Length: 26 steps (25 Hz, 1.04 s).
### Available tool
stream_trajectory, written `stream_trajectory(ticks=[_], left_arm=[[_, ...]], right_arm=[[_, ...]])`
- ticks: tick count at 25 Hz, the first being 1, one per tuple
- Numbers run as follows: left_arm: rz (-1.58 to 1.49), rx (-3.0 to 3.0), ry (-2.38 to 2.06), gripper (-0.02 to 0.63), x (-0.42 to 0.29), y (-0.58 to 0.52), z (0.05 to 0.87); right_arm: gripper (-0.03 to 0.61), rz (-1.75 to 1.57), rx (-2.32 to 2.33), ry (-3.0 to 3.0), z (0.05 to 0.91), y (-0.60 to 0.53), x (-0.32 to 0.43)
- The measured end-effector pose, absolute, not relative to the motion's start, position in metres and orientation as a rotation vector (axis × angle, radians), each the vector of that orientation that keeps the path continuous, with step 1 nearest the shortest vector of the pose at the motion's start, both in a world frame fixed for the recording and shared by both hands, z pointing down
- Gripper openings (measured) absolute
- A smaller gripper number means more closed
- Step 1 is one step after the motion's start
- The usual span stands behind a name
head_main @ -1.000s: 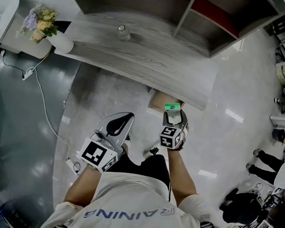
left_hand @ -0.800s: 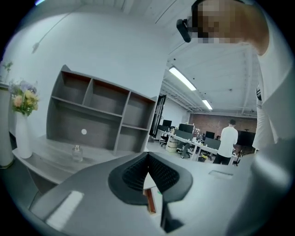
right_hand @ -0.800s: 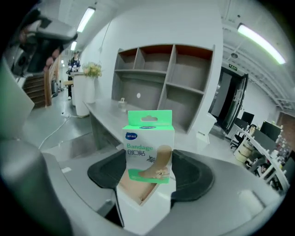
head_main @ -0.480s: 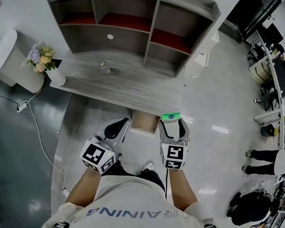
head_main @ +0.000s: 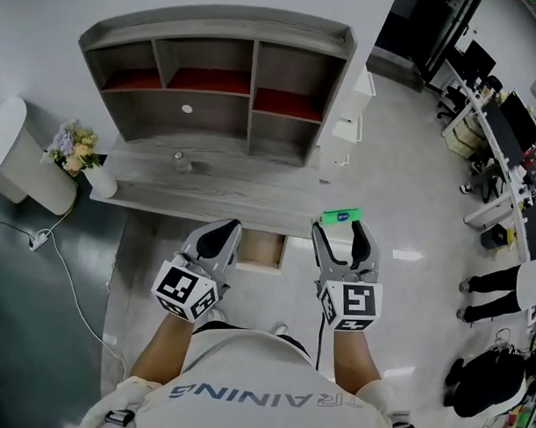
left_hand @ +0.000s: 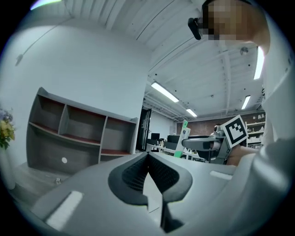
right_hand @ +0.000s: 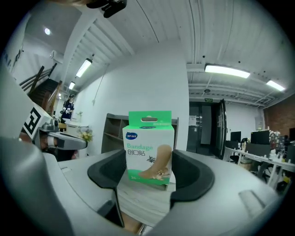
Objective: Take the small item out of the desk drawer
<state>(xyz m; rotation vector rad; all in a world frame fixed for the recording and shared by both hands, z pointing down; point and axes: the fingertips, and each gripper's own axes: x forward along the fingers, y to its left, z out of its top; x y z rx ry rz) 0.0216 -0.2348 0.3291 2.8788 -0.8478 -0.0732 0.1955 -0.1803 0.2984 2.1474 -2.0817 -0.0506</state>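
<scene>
My right gripper [head_main: 342,231] is shut on a small green and white bandage box [head_main: 341,216], which stands upright between the pads. In the right gripper view the box [right_hand: 148,145] fills the gap of the right gripper [right_hand: 150,174]. It is held in the air to the right of the open desk drawer [head_main: 260,251], whose pale wooden inside shows under the desk's front edge. My left gripper [head_main: 222,233] hovers just left of the drawer, shut and empty. In the left gripper view the left gripper [left_hand: 147,156] has its pads pressed together.
The grey wooden desk [head_main: 216,196] carries a shelf unit [head_main: 211,84], a vase of flowers [head_main: 79,154] at its left end and a small jar [head_main: 178,160]. A white drawer cabinet [head_main: 346,124] stands to its right. A cable [head_main: 51,271] runs over the floor at left. Another person's legs [head_main: 493,291] are at far right.
My right gripper has drawn back from the drawer and to the right with the box in it. The head view has tilted up, and the whole shelf unit now shows.
</scene>
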Motion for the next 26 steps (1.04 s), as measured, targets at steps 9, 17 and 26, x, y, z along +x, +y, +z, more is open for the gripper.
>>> stream_trajectory(ticks=[9, 17, 26], left_arm=[[-0.083, 2.922, -0.785, 0.002, 0.031, -0.229, 0.319], [-0.09, 2.923, -0.757, 0.002, 0.035, -0.222, 0.318], [-0.085, 2.92, -0.749, 0.002, 0.037, -0.217, 0.32]], right_arm=[[0.325, -0.081, 2.19, -2.096, 0.283, -0.171, 0.194], [0.325, -0.085, 2.215, -2.061, 0.282, -0.163, 0.204], [0.325, -0.072, 2.214, -2.047, 0.285, -0.159, 0.208]])
